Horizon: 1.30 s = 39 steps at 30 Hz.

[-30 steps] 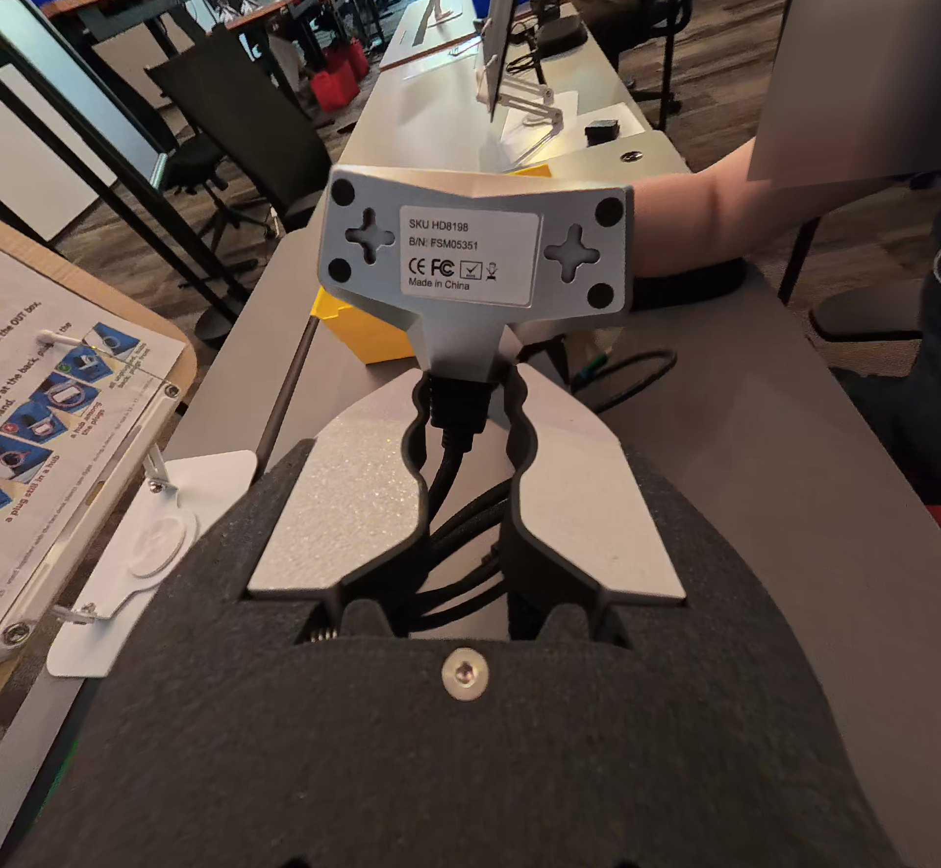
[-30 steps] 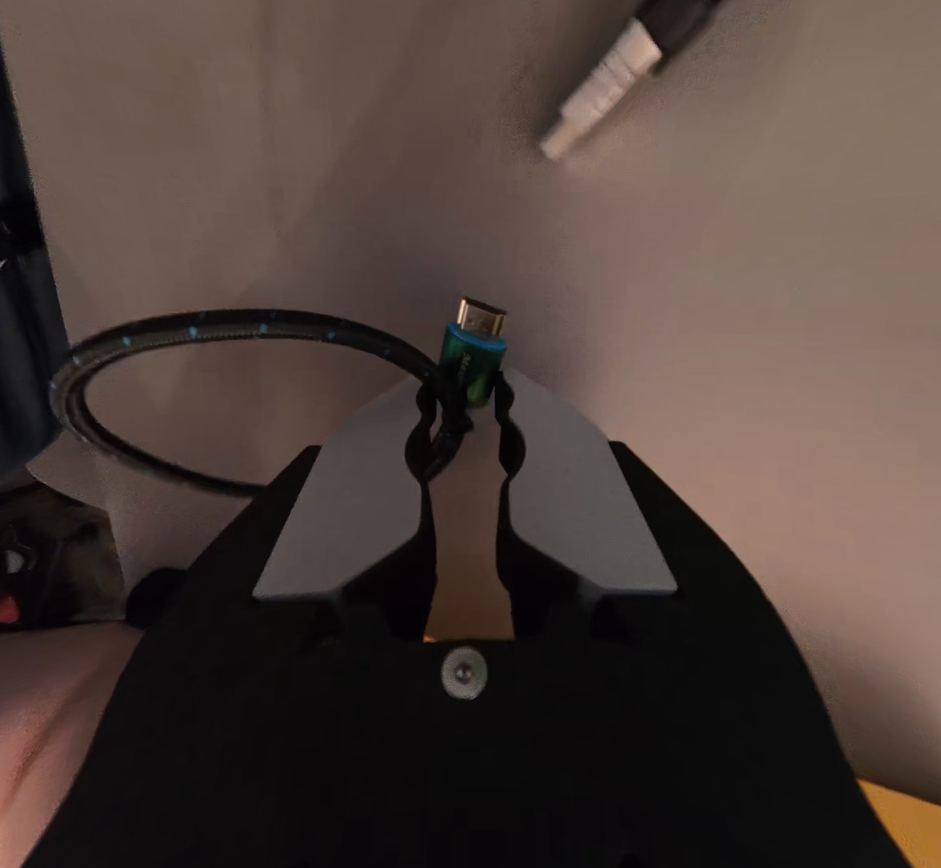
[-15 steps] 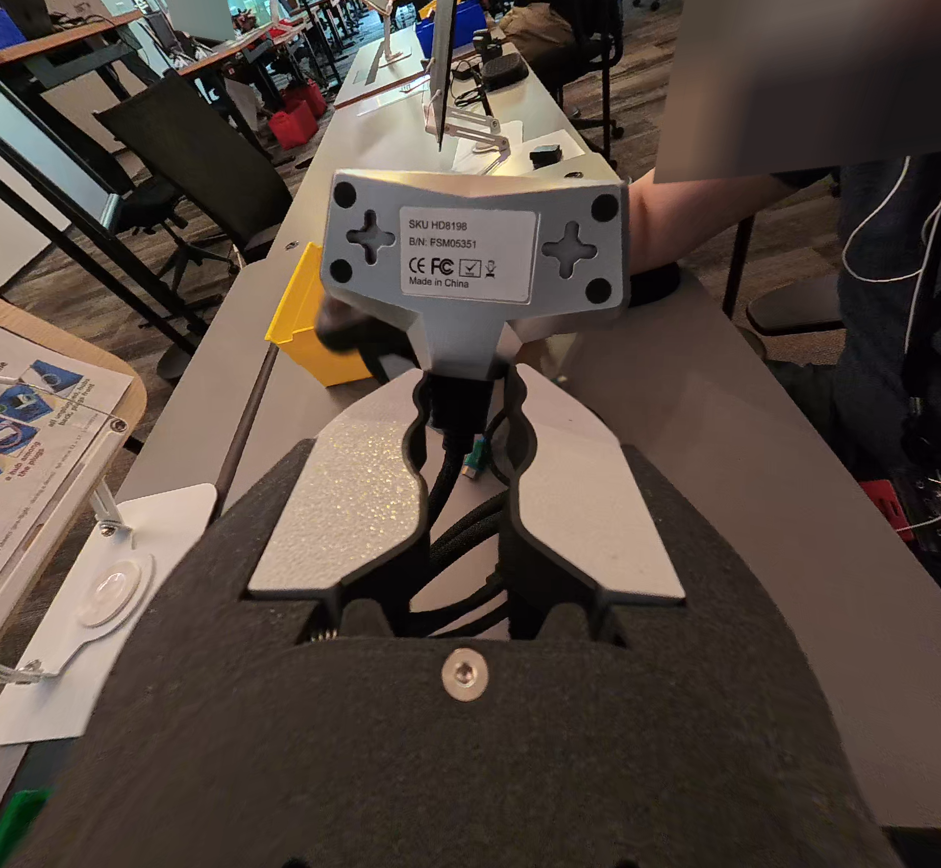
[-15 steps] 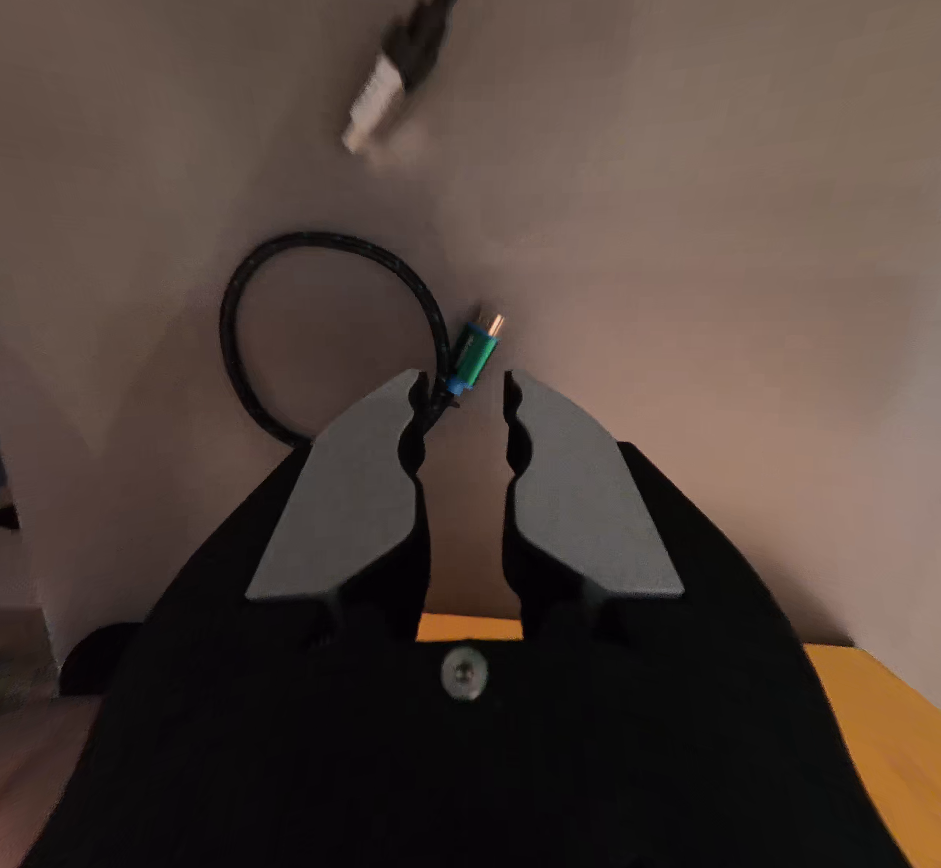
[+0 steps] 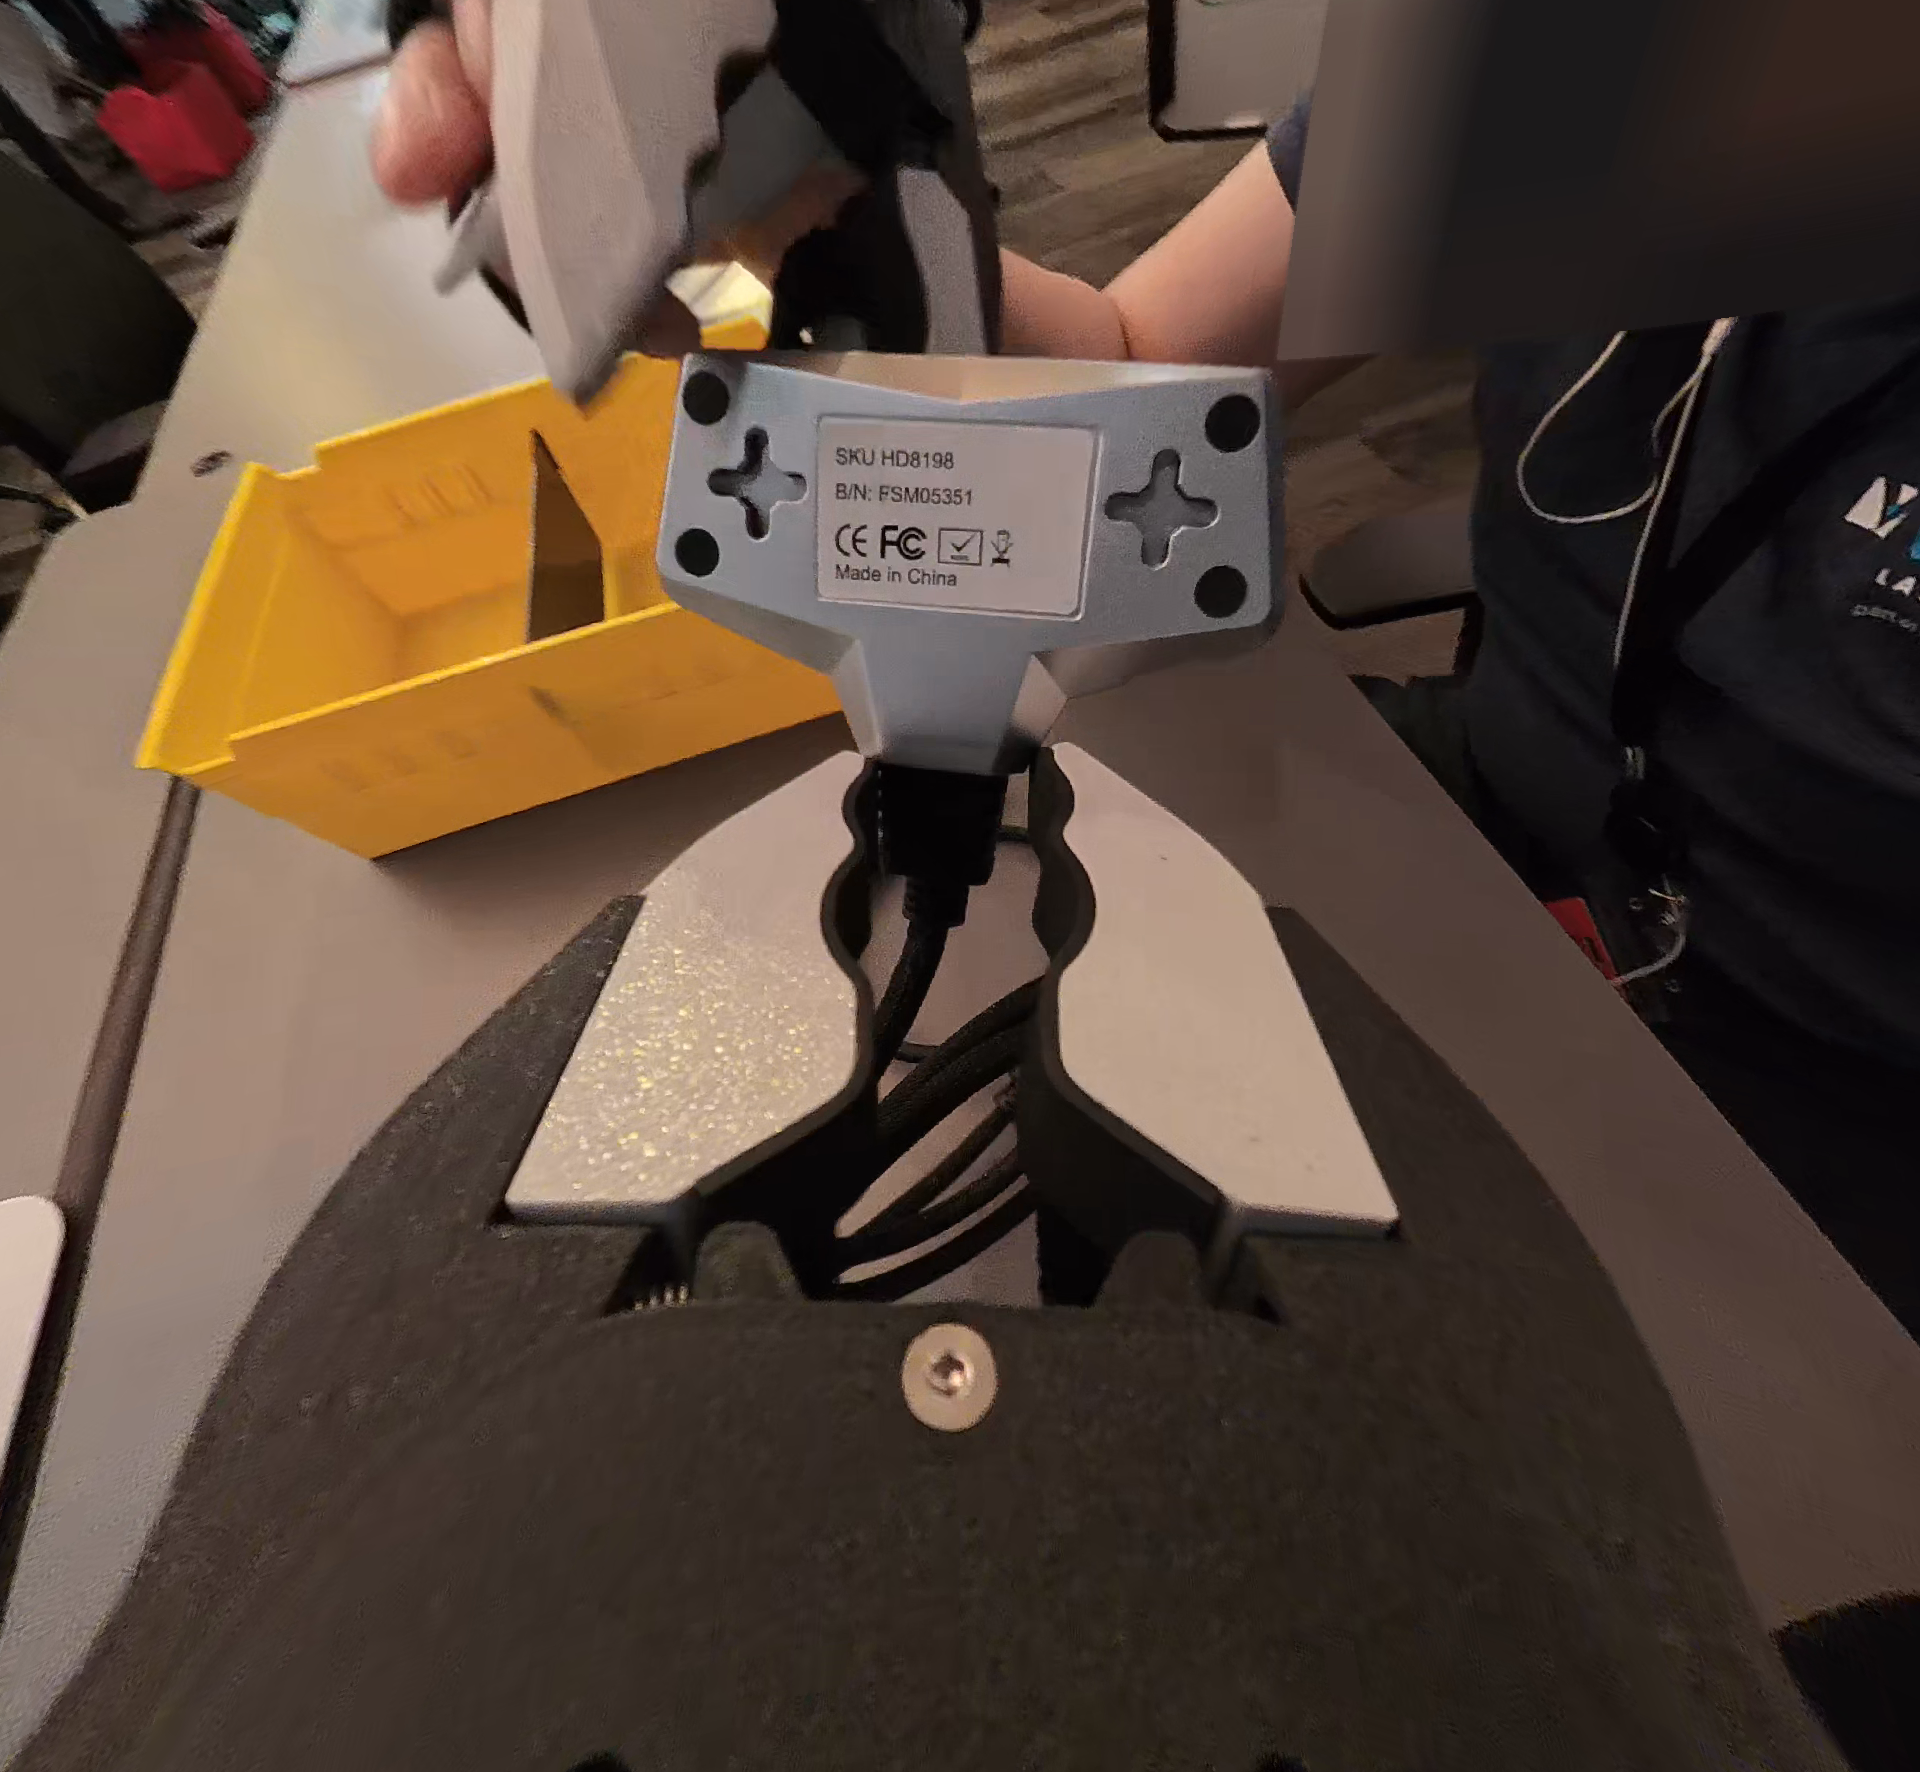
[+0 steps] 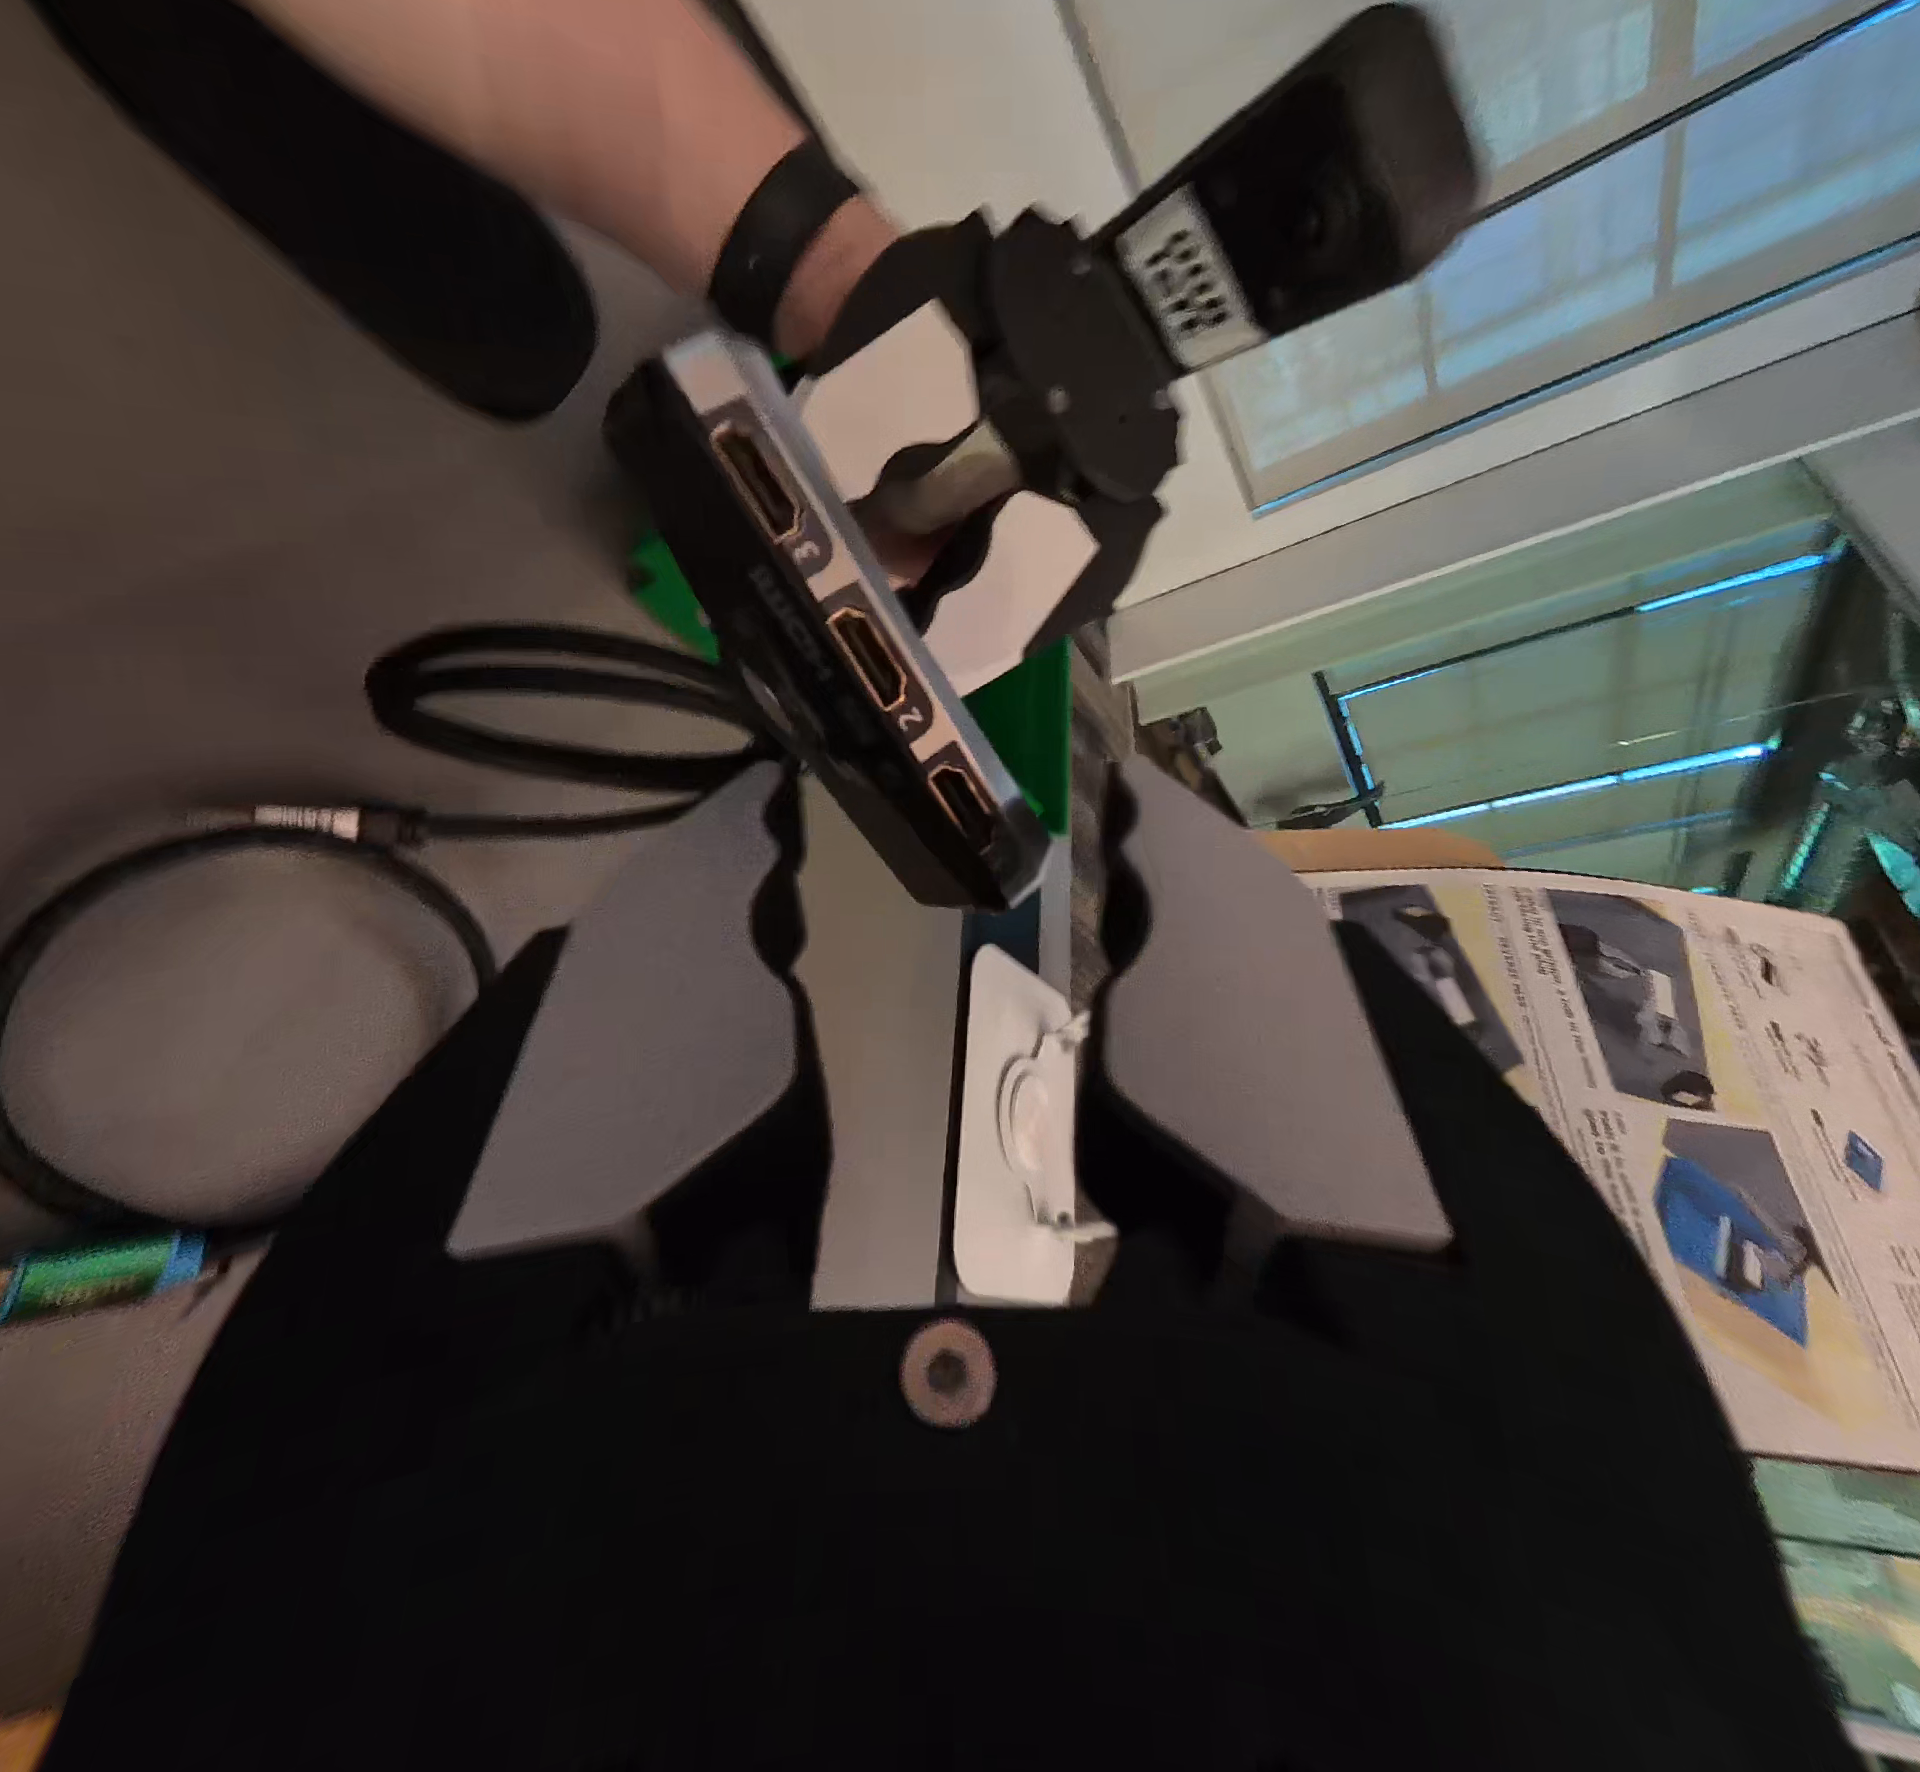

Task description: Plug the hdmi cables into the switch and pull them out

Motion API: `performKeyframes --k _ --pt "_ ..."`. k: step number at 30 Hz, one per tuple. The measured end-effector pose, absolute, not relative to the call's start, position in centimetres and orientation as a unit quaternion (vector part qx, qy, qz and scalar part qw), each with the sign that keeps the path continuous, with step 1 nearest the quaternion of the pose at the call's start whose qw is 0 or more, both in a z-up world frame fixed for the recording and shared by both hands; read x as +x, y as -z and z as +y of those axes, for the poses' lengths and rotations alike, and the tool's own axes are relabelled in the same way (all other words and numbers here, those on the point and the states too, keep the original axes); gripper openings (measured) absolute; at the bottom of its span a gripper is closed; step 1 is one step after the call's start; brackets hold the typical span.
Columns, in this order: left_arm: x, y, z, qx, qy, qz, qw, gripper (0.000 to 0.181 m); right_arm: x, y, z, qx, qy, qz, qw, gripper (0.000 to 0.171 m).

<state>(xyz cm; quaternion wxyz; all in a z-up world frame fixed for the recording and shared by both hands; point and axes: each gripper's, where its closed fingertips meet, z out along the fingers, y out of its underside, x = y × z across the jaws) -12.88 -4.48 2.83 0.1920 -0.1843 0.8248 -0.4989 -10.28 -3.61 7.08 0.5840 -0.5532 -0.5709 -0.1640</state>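
Left wrist view: switch (image 5: 966,517) clamped.

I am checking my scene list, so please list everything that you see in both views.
HDMI switch: one, silver, held up, three front ports empty
cables: several, black, looped on table
plug: one, green and blue, lying on table
bin: one, yellow, on table
instruction sheet: one, printed, beside table
table: one, grey
arm: one, bare, behind switch
left gripper: shut on HDMI switch
right gripper: open, empty
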Motion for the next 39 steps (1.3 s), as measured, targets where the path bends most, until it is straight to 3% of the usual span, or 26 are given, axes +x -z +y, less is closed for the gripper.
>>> performKeyframes --k 4,7,11,14,20,28,39 --pt "-12.5 -1.9 -4.2 -0.202 0.496 0.825 0.181 0.028 -9.8 -5.0 -3.5 -0.575 0.175 -0.599 0.529 0.035" --pt "-12.1 -3.5 -2.7 -0.243 0.528 0.78 0.23 0.036 -9.3 -4.3 -3.5 -0.604 0.148 -0.598 0.505 0.021" --pt "-13.3 -6.0 0.9 -0.277 0.514 0.716 0.384 0.057 -8.3 -4.4 -2.6 -0.621 0.161 -0.578 0.504 0.02" --pt "-14.9 -7.9 1.6 -0.262 0.492 0.665 0.497 0.052 -7.1 -4.0 -1.7 -0.638 0.194 -0.564 0.487 0.019" --pt "-11.8 -4.2 0.2 -0.233 0.278 0.731 0.578 0.055 -7.2 -3.4 -0.7 -0.644 0.203 -0.556 0.485 0.02" --pt "-8.3 -4.0 -1.2 -0.19 0.321 0.742 0.557 0.025 -7.6 -4.2 -0.8 -0.625 0.199 -0.555 0.512 0.02" --pt "-6.7 -1.8 0.5 -0.19 0.243 0.756 0.578 0.022 -6.4 -2.2 1.0 -0.629 0.219 -0.553 0.501 0.022"
